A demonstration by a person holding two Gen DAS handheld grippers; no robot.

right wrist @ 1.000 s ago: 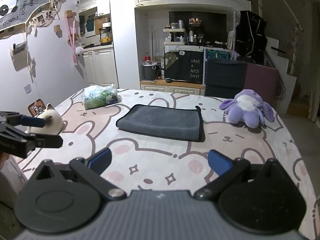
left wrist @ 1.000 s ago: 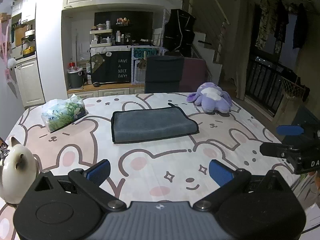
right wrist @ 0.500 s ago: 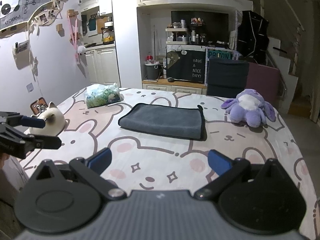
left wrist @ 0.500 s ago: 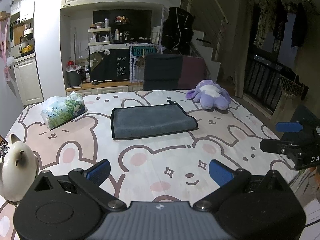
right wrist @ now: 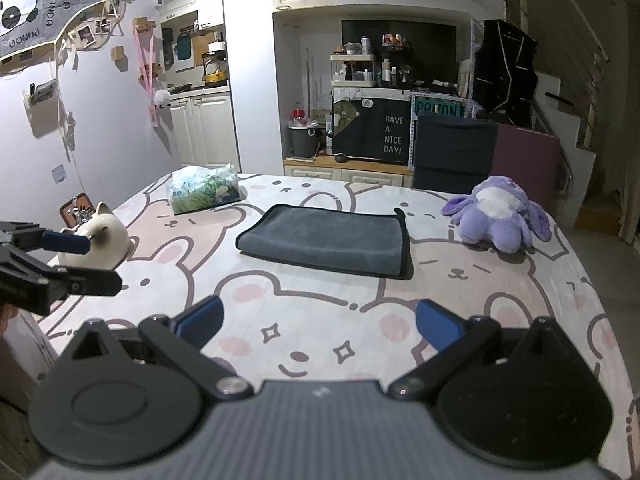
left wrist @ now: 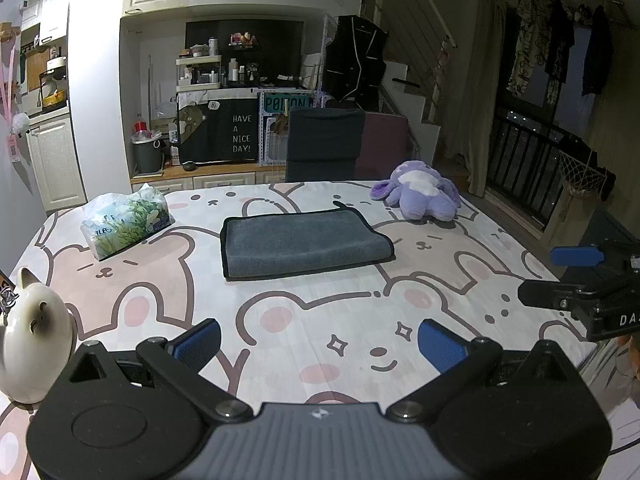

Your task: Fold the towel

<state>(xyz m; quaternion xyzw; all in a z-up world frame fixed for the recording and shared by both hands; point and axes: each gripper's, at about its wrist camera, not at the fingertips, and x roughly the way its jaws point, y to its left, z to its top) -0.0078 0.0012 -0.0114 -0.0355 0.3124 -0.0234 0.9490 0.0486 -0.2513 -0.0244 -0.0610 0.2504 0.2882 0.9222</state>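
- Towel point(left wrist: 304, 245) lay folded at the middle of the desk point(left wrist: 280, 312), looking a little farther off than a second ago, as you drew both tongs back.
- Your left tongs point(left wrist: 319, 343) and right tongs point(right wrist: 318, 322) hung spread apart, holding nothing, well short of it.
- Tissue pack point(left wrist: 127, 220), cat figurine point(left wrist: 34, 332) and purple plush point(left wrist: 420, 192) stood around, none blocking the way.

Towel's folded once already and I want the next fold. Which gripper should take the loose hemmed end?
Probably right. The towel's loose hemmed end with the tab lies toward the purple plush, the right gripper's side. Both grippers hang open, away from the towel.
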